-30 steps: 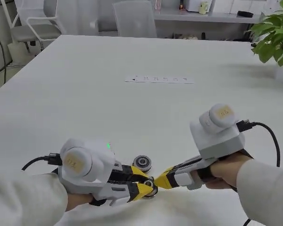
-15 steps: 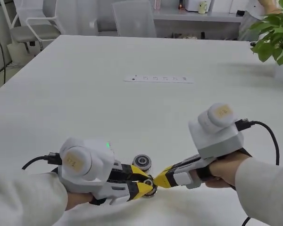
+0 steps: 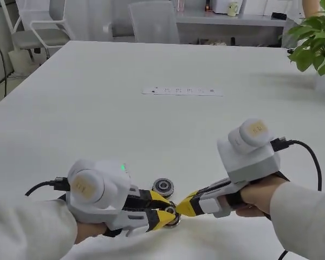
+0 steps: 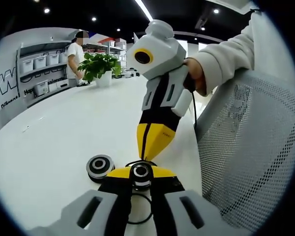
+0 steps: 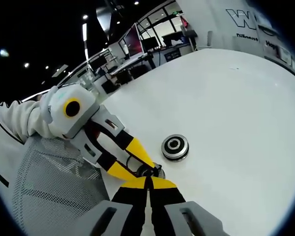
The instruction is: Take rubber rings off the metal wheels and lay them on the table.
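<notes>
I have the left tongs [image 3: 169,213] clamped on a small metal wheel [image 4: 141,175], holding it by its sides near the front edge of the white worktop [image 3: 151,124]. In the left gripper view the wheel's round face looks straight back at me from between the yellow tips. A thin black rubber ring [image 4: 138,222] shows as a loop under the held wheel, in the space between the jaws. I cannot tell whether it is fully off the rim.

My right tongs [image 5: 147,181] come in from the opposite side, jaws pressed together to a point, and that point sits against the rim of the held wheel. Whether they have any rubber pinched between them I cannot tell.

A second wheel [image 3: 163,186] lies flat on the worktop just beyond the two sets of tips, close to the left tongs but not touching either pair. It has a dark band around its outside.

Farther up the worktop lies a white printed strip [image 3: 182,91], well apart from the work. A leafy plant [image 3: 314,43] stands at the far right corner.
</notes>
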The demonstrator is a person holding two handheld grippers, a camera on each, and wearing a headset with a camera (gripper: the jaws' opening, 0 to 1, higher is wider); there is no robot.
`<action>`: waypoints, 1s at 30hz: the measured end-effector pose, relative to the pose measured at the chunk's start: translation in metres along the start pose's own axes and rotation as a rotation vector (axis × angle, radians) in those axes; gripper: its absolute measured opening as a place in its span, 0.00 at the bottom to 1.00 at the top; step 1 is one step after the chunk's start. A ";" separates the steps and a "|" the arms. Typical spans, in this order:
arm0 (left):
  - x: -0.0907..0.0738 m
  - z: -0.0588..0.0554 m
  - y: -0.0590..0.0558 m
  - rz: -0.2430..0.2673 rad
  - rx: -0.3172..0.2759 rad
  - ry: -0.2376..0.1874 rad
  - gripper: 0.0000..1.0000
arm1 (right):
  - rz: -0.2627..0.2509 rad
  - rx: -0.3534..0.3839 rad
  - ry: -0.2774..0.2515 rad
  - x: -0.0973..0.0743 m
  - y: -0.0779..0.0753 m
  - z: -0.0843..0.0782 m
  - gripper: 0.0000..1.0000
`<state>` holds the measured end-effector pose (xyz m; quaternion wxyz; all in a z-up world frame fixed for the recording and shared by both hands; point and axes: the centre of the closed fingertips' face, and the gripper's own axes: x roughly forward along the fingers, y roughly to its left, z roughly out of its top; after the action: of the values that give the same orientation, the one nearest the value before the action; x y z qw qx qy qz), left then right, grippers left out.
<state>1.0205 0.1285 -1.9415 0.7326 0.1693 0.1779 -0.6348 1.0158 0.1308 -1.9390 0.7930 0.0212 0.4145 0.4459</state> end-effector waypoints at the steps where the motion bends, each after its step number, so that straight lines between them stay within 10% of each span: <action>1: 0.000 0.000 0.000 0.000 0.000 0.000 0.08 | 0.001 0.001 0.000 0.000 0.000 0.000 0.00; 30: 0.000 0.000 0.000 0.000 0.002 -0.004 0.08 | -0.014 0.033 0.007 0.001 -0.005 -0.003 0.00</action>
<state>1.0201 0.1288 -1.9415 0.7327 0.1689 0.1759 -0.6354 1.0172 0.1278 -1.9438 0.7942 0.0297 0.4247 0.4336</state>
